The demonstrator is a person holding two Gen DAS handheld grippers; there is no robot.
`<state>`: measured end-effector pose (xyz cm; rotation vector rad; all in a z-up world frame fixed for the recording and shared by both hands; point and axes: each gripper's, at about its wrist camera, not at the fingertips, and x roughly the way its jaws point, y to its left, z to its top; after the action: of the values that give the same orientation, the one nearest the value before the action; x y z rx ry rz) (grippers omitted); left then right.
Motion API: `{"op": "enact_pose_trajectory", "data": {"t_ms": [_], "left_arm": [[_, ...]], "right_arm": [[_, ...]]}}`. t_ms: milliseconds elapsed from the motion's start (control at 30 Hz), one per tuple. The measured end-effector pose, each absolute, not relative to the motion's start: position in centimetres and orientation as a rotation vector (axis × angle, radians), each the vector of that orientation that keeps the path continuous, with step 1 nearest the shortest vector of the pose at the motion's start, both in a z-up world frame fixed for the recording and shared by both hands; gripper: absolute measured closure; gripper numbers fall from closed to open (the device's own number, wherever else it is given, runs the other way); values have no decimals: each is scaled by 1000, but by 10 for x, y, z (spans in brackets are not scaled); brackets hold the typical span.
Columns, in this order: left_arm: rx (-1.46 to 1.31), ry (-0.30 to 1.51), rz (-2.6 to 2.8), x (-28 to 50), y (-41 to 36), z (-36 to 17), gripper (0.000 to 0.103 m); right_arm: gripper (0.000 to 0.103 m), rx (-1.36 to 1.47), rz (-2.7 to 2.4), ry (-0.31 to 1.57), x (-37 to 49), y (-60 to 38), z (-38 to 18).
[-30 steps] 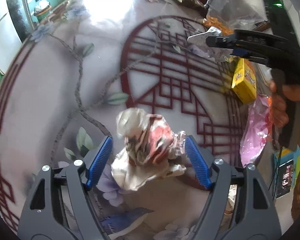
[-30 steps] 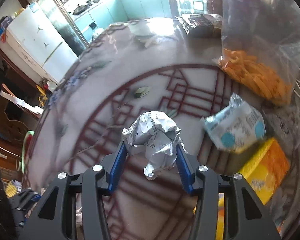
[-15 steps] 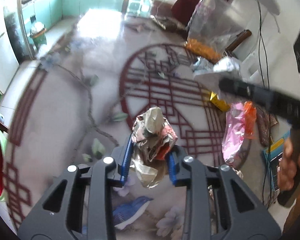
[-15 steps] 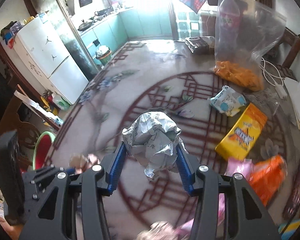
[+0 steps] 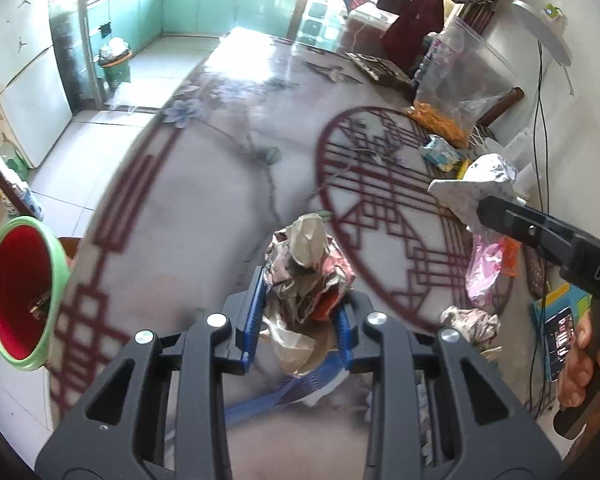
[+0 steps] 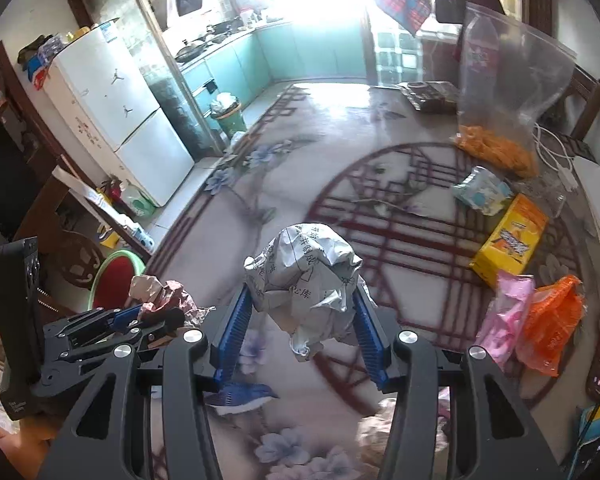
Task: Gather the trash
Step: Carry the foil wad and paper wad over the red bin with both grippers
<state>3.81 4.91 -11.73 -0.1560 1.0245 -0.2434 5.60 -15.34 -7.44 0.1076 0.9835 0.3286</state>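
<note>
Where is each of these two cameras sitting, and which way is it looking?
Left wrist: on the left hand-held gripper, looking down along its blue fingers at crumpled brown-red paper; the person's right hand shows.
Right wrist: on the right hand-held gripper, looking down at crumpled white printed paper.
Shared: patterned table, red-and-green plastic bin, each other's gripper.

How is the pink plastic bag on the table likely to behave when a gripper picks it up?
The pink plastic bag lies crumpled and thin beside the orange bag, so it is probably floppy and would drape from the jaws. It looks nearly empty, so likely very light. Its glossy film may slip unless pinched at a bunched fold.
</note>
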Motion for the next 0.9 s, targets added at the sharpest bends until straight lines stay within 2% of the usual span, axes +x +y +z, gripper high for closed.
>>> {"op": "enact_pose_trajectory", "data": {"t_ms": [900], "left_arm": [[-190, 1018, -172, 46, 254, -121, 73]], "right_arm": [[54, 43, 345, 998, 62, 42, -72]]}}
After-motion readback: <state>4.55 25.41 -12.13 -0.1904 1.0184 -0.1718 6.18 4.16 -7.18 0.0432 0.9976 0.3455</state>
